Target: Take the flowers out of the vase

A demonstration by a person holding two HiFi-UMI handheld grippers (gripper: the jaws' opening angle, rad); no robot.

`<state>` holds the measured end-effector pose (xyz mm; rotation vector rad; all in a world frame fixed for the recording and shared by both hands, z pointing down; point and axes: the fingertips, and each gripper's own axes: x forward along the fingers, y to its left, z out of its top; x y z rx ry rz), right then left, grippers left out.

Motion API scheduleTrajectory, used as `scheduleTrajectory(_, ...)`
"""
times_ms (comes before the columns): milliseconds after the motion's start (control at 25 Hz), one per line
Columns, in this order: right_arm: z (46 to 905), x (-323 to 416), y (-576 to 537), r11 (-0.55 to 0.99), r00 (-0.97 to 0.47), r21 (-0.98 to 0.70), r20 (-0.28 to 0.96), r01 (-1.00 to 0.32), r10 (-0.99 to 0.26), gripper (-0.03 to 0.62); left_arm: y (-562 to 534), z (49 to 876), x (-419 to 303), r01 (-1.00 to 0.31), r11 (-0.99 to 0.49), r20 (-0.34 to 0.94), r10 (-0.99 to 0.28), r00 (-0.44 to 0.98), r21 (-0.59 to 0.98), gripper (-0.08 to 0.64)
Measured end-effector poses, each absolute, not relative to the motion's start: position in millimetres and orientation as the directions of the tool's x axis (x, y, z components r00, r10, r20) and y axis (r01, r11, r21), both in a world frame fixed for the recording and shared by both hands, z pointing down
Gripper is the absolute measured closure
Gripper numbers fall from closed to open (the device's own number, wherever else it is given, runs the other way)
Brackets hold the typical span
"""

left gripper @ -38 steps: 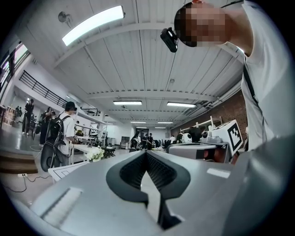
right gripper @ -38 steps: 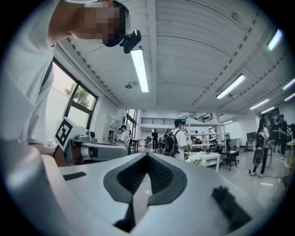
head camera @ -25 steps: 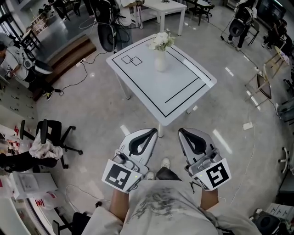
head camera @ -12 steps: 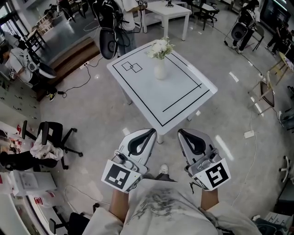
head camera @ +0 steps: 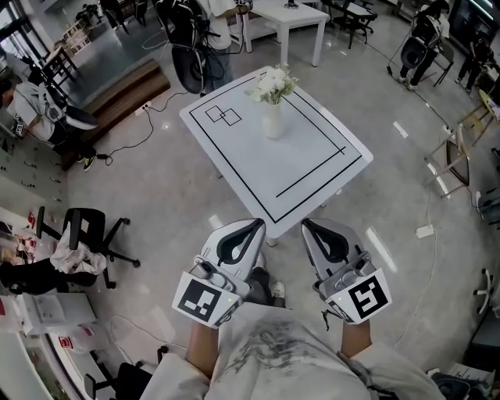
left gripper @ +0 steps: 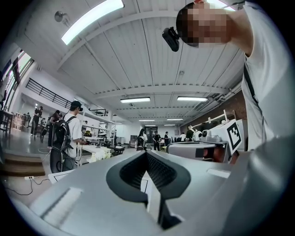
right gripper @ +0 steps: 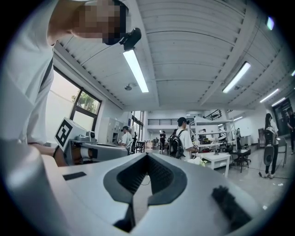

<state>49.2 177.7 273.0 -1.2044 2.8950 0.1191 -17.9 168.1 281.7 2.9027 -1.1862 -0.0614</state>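
A white vase (head camera: 273, 121) with white flowers (head camera: 273, 83) stands upright near the far side of a white table (head camera: 305, 168) marked with black lines. Both grippers are held level in front of me, short of the table's near corner and well away from the vase. My left gripper (head camera: 258, 224) is shut with nothing in it, and so is my right gripper (head camera: 307, 224). The left gripper view shows its jaws (left gripper: 146, 153) closed tip to tip, with the flowers (left gripper: 98, 154) small beyond them on the left. In the right gripper view the jaws (right gripper: 147, 156) are closed too.
A black office chair (head camera: 87, 228) with cloth on it stands to my left. A dark chair (head camera: 186, 66) and a second white table (head camera: 291, 16) lie beyond the marked table. Cables (head camera: 129, 133) run over the grey floor. People stand in the background, and a folding frame (head camera: 459, 148) stands to the right.
The table with the vase has come nearer and lower in the head view as I walk toward it. Both grippers keep their place in front of me, still shut.
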Motion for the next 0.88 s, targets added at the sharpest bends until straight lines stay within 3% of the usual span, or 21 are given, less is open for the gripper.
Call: scheduleTrajectory(880, 288.3, 26.3, 66.9, 0.693, -0.694, 0.068, 0.011, -0.717, -0.72, 0.576, 58.6, 302.5, -36.6, -0.679, -0.731, -0.018, -0.681, 0.732, 0.068, 0.552)
